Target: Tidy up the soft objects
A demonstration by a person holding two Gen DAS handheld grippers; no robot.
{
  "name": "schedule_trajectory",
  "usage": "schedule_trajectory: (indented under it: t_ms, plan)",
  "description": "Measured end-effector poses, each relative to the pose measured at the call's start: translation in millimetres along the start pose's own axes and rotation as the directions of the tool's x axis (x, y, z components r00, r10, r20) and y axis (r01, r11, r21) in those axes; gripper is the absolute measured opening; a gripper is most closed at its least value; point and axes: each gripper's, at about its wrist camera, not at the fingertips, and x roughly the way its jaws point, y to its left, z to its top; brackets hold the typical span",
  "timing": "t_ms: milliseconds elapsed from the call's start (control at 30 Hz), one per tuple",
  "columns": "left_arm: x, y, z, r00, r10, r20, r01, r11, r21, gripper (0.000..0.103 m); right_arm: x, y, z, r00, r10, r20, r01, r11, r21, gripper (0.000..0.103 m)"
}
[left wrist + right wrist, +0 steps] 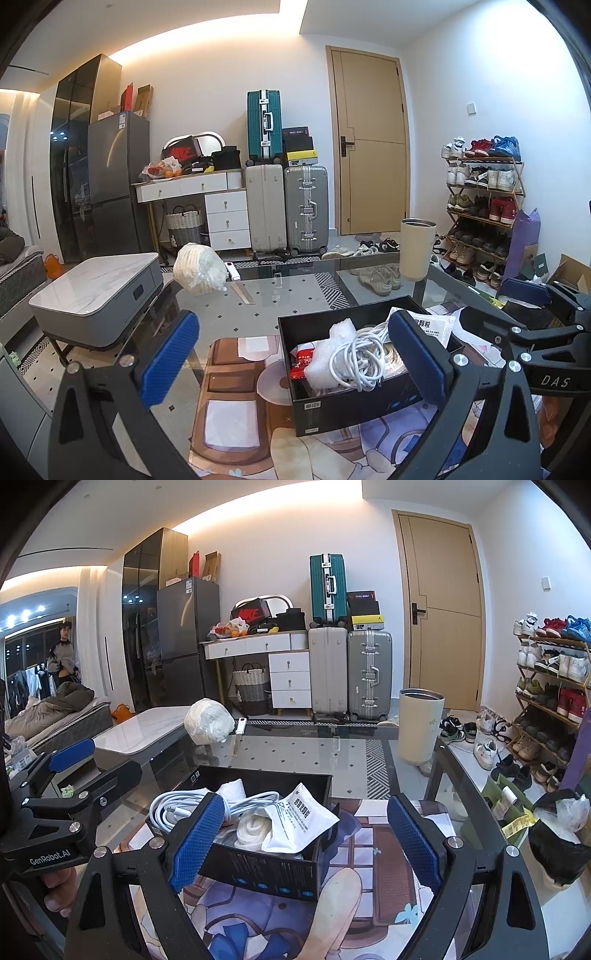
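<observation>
Both the left gripper point(291, 354) and right gripper point(306, 838) hover released, empty, flanking the box point(273, 871) that collects cable point(173, 808) and packet point(299, 819) on the bench point(295, 753).

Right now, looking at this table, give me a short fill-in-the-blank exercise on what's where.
1. The white cable lies inside the black ____.
2. The cup stands on the table with its mouth facing ____.
3. Both grippers, left and right, have fingers that are ____.
4. The white bundle sits ____ the box.

Missing words: box; up; open; outside

Stacked suitcases point(286, 192), tan door point(369, 140), shoe rack point(484, 206), grey fridge point(114, 181), cream tumbler point(416, 248)
</observation>
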Motion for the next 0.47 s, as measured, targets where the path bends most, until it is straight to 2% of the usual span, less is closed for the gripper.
schedule_trajectory:
  t_ms: [267, 467]
  plan:
    - [-0.7, 0.8, 0.7, 1.000, 0.029, -0.003, -0.029, 0.999, 0.022, 0.103, 3.0, -1.0, -4.7, 1.000, -0.002, -0.010, 0.002, 1.000, 0.000, 0.092]
    - [-0.2, 0.4, -0.4, 1.000, 0.025, -0.009, -0.024, 0.999, 0.028, 0.103, 2.4, -0.9, -5.6, 1.000, -0.002, -0.014, 0.002, 1.000, 0.001, 0.092]
